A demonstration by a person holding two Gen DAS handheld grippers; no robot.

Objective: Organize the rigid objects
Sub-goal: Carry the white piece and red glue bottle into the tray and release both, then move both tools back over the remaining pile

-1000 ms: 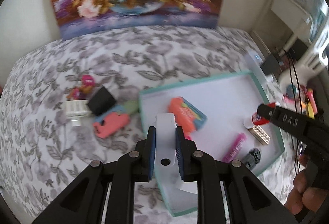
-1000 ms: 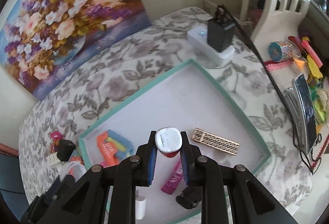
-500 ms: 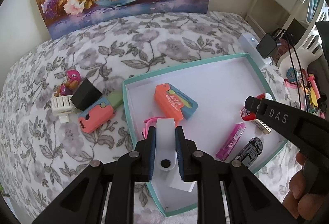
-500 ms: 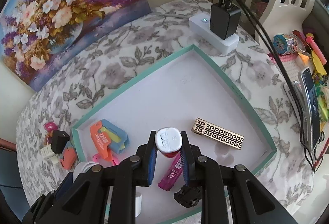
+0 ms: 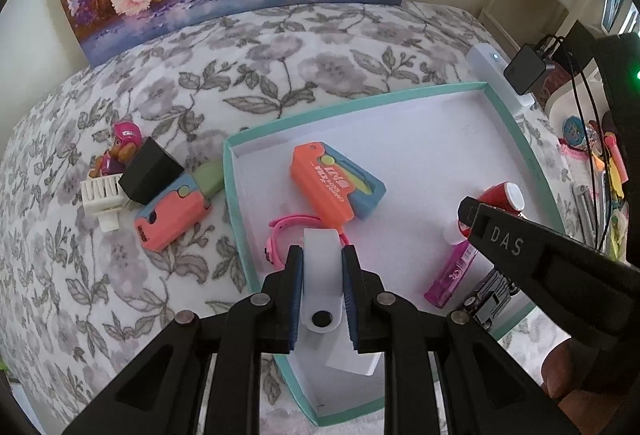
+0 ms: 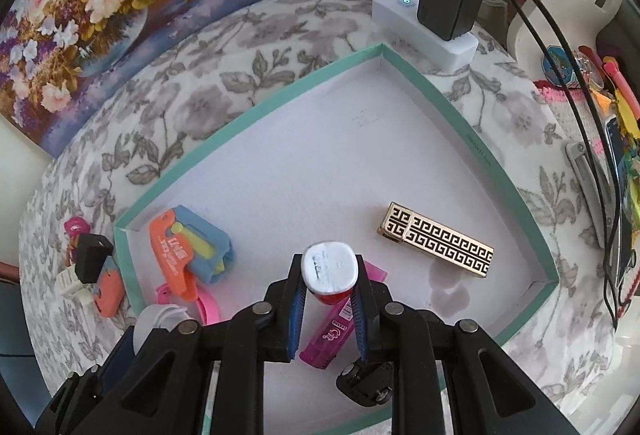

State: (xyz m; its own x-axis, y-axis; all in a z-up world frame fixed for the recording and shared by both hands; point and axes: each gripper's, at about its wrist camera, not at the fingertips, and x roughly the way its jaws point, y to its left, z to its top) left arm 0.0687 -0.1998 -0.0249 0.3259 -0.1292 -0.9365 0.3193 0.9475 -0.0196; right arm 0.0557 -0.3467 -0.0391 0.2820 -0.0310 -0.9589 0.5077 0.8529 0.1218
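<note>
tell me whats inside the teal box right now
Lying in the teal box: an orange-and-blue toy, a pink watch, a pink lighter, a gold patterned case, a small black toy car. The grippers cover part of the floor.

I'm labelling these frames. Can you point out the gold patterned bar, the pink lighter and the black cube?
gold patterned bar (image 6: 438,240): right wrist view, middle of top face.
pink lighter (image 6: 329,335): right wrist view, body.
black cube (image 5: 149,172): left wrist view, front face.

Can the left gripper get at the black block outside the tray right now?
Probably not yet: the left gripper is shut on a white piece. The black block itself lies uncovered on the bedspread.
</note>
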